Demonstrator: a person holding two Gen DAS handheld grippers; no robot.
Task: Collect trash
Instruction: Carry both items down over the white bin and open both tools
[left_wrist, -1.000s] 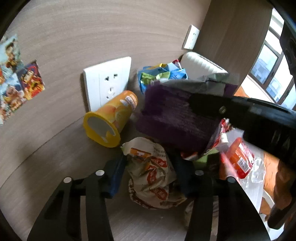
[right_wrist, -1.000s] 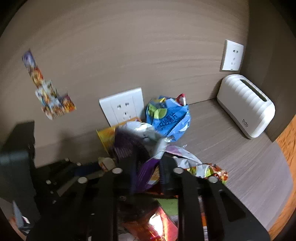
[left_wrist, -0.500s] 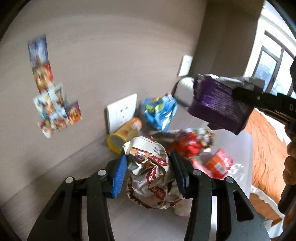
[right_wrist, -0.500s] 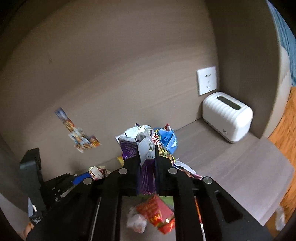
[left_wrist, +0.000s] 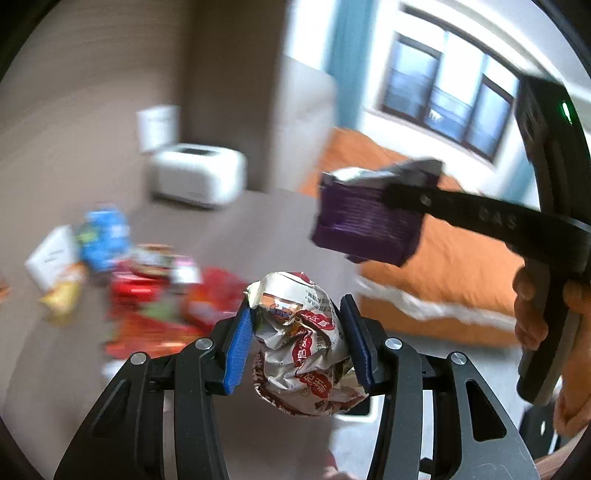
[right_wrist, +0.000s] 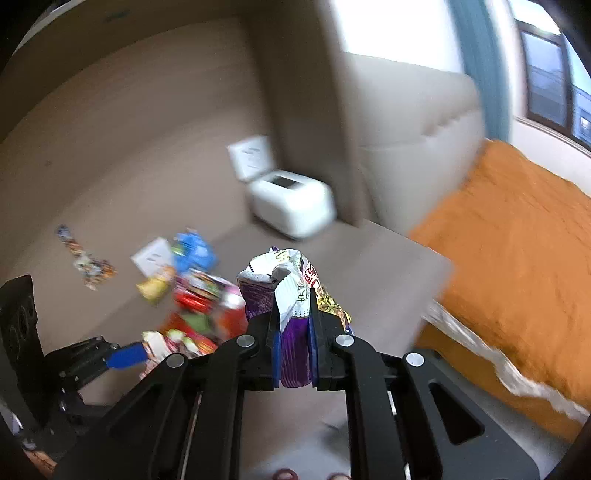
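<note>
Crumpled wrapper (left_wrist: 303, 343), white with red print, clamped between the blue pads (left_wrist: 236, 350) of the left claw (left_wrist: 301, 341), lifted clear of the bench (left_wrist: 258, 221). Purple snack bag (right_wrist: 291, 317), silver-white at its torn top, pinched upright in the nearly closed right claw (right_wrist: 293, 332); same bag seen from the left wrist as a purple block (left_wrist: 365, 221) held above the bench's near edge. Below, on the bench toward the wall: blurred heap of remaining trash (right_wrist: 199, 295), red, green and yellow packets plus a blue bag (right_wrist: 192, 251). White ribbed box (right_wrist: 291, 206) at the far back corner. Orange bed cover (right_wrist: 517, 258) beyond the bench's right edge.
</note>
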